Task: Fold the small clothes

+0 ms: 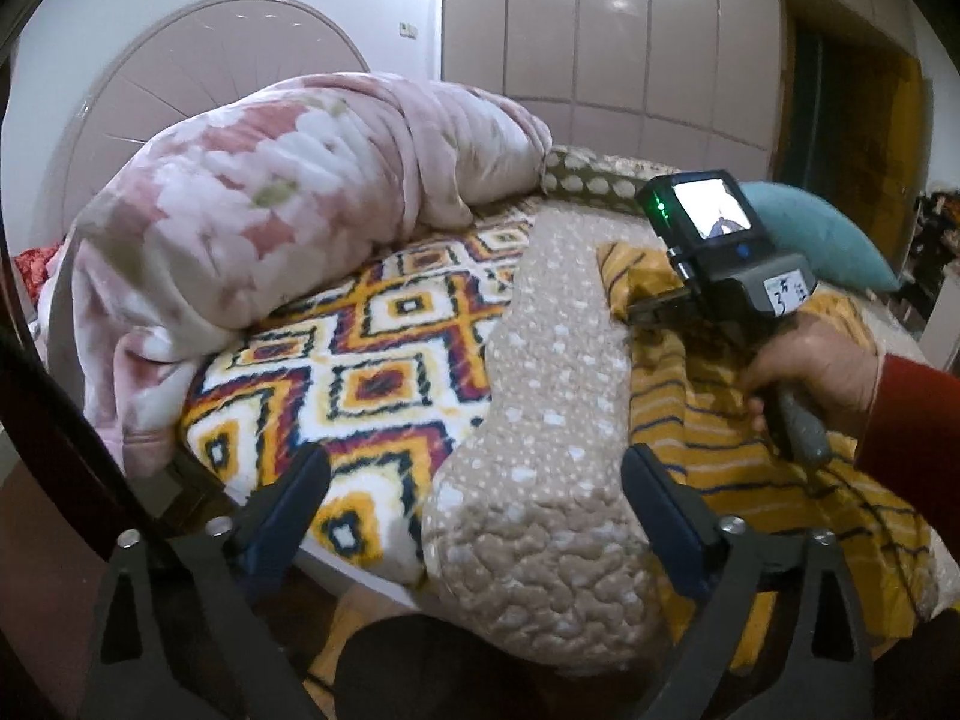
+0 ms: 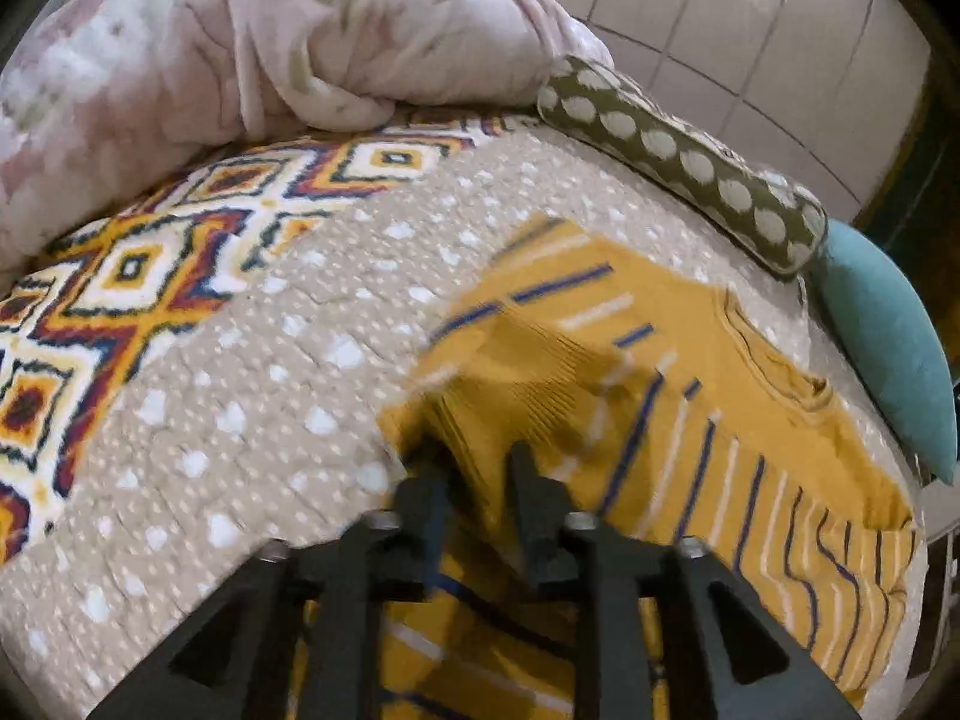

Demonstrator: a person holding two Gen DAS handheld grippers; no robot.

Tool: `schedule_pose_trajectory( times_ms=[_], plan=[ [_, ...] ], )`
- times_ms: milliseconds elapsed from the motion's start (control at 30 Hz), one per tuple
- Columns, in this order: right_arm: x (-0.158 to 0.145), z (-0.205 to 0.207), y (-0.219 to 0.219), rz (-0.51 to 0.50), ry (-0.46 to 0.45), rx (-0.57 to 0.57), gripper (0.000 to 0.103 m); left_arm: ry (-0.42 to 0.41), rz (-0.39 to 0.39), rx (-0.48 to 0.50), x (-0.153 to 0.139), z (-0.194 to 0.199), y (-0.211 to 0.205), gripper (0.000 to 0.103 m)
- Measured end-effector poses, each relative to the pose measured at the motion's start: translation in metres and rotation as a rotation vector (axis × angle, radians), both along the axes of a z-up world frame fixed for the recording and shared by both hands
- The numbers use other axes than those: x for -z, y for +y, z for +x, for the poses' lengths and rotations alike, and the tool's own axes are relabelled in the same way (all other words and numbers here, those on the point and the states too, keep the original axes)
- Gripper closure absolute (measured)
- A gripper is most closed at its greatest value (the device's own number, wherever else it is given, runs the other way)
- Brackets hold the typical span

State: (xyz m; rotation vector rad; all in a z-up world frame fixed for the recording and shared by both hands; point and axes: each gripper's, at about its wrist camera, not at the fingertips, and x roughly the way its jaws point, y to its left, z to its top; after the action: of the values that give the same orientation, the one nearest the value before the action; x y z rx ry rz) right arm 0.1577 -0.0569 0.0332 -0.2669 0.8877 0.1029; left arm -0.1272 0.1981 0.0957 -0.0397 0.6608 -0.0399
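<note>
A mustard-yellow sweater (image 2: 720, 360) with blue and white stripes lies spread on the beige dotted quilt (image 2: 252, 408), collar toward the teal pillow. My right gripper (image 2: 477, 462) hovers over the sweater's left side, its fingers a little apart, with bunched, blurred yellow fabric just beyond and below the tips. I see no pad pressing on the cloth. In the left wrist view the same sweater (image 1: 750, 480) lies to the right, with a hand (image 1: 822, 366) holding the right gripper (image 1: 645, 315) over it. My left gripper (image 1: 474, 480) stands wide open above the quilt's edge (image 1: 540, 420), holding nothing.
A rolled pink floral blanket (image 1: 270, 210) fills the bed's far left. A diamond-patterned blanket (image 1: 360, 360) lies beside the quilt. An olive bolster with white dots (image 2: 690, 162) and a teal pillow (image 2: 888, 336) line the far edge. Wardrobe doors (image 1: 600, 30) stand behind.
</note>
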Motion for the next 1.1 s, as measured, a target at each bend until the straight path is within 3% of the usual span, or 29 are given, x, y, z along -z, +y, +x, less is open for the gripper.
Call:
schedule_pose_trajectory(
  times_ms=[33, 67, 167, 300, 467, 567, 633, 733, 800, 900, 1000, 1100],
  plan=[
    [-0.003, 0.001, 0.002, 0.053, 0.001, -0.025, 0.041, -0.001, -0.028, 0.008, 0.0, 0.002, 0.002, 0.005],
    [-0.008, -0.001, 0.002, 0.09, -0.003, -0.044, 0.037, 0.007, -0.057, 0.017, 0.001, 0.004, 0.003, 0.005],
    [-0.022, -0.006, 0.008, 0.153, -0.02, -0.098, 0.037, 0.042, -0.112, 0.028, 0.001, 0.011, 0.001, 0.004],
    [-0.051, -0.027, -0.006, 0.277, -0.02, -0.126, 0.037, 0.06, -0.069, 0.026, 0.001, 0.012, -0.006, 0.004],
    [-0.076, -0.073, -0.096, 0.412, 0.055, -0.017, 0.037, 0.063, -0.039, 0.024, 0.005, 0.01, -0.011, 0.004],
    [-0.079, -0.11, -0.177, 0.494, 0.074, 0.11, 0.037, 0.096, -0.087, 0.058, 0.011, 0.017, -0.014, 0.005],
    [-0.077, -0.139, -0.229, 0.474, 0.066, 0.212, 0.037, 0.143, -0.124, 0.088, 0.016, 0.023, -0.017, 0.004],
    [-0.067, -0.182, -0.281, 0.316, 0.07, 0.359, 0.037, 0.198, -0.197, 0.105, 0.022, 0.032, -0.023, 0.005],
    [-0.056, -0.207, -0.304, 0.308, 0.094, 0.412, 0.037, 0.261, -0.25, 0.132, 0.028, 0.042, -0.029, 0.005],
    [-0.024, -0.247, -0.325, 0.496, 0.157, 0.428, 0.037, 0.344, -0.339, 0.204, 0.043, 0.058, -0.041, 0.005],
    [0.014, -0.276, -0.316, 0.708, 0.186, 0.377, 0.039, 0.431, -0.403, 0.271, 0.061, 0.074, -0.057, 0.008],
    [0.039, -0.283, -0.297, 0.798, 0.2, 0.34, 0.045, 0.434, -0.348, 0.283, 0.066, 0.084, -0.075, 0.01]
  ],
)
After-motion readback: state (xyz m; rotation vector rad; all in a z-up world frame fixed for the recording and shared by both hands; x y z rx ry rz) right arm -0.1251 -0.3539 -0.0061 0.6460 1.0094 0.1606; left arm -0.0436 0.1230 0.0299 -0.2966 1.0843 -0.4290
